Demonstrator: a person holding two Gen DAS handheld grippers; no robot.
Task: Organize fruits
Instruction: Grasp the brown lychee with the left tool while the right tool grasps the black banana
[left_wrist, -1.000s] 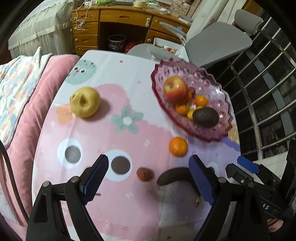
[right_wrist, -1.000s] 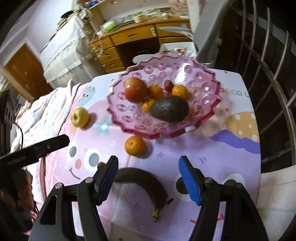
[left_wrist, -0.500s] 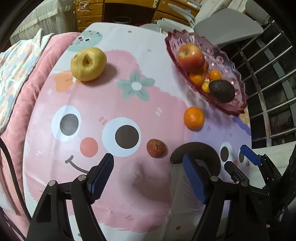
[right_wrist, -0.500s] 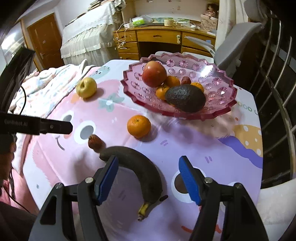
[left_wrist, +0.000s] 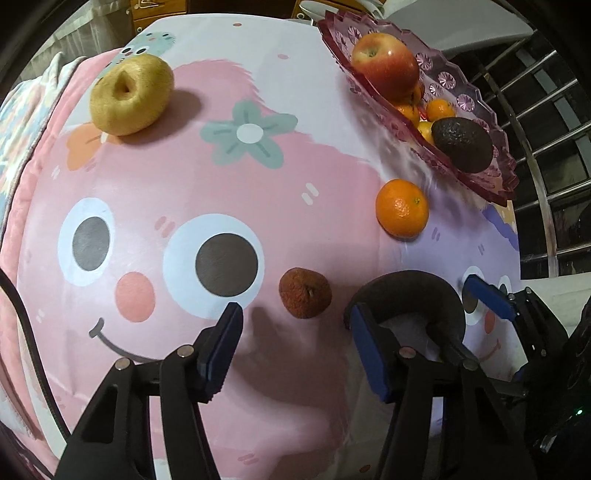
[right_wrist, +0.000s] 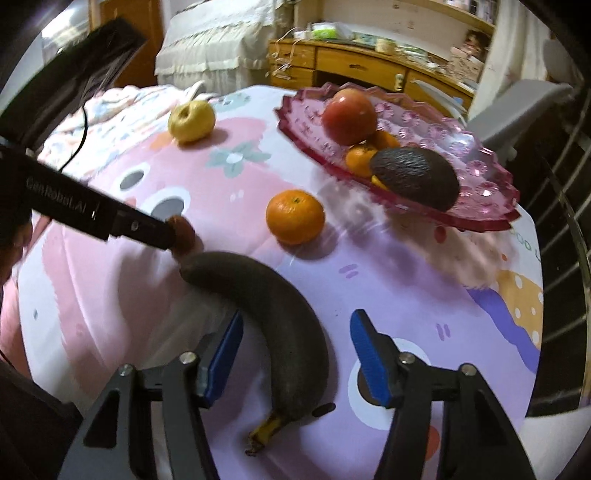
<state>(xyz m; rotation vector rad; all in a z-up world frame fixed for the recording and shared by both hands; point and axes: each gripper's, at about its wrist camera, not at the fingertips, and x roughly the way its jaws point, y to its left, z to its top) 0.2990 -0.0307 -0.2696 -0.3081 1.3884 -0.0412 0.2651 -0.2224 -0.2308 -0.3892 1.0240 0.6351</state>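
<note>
Both tongs spread & empty, lining up on loose fruit near the bowl.

Left tongs (left_wrist: 295, 328) gape wide w/ the small brown fruit (left_wrist: 305, 293) just past the tips at 12 o'clock, prob. next pick. Right tongs (right_wrist: 295, 338) also spread, straddling the dark banana (right_wrist: 275, 314) lengthwise, not squeezing yet. Further out: orange (right_wrist: 295, 216) at 12, beside the pink bowl (right_wrist: 484, 218) at 1–2, which holds an apple (right_wrist: 349, 116), an avocado (right_wrist: 414, 177) & small oranges; yellow pear (left_wrist: 132, 99) well apart at 10–11. All on a soft pink cartoon-face cloth (left_wrist: 177, 177); wooden desk (right_wrist: 362, 66), bed & chair behind.
</note>
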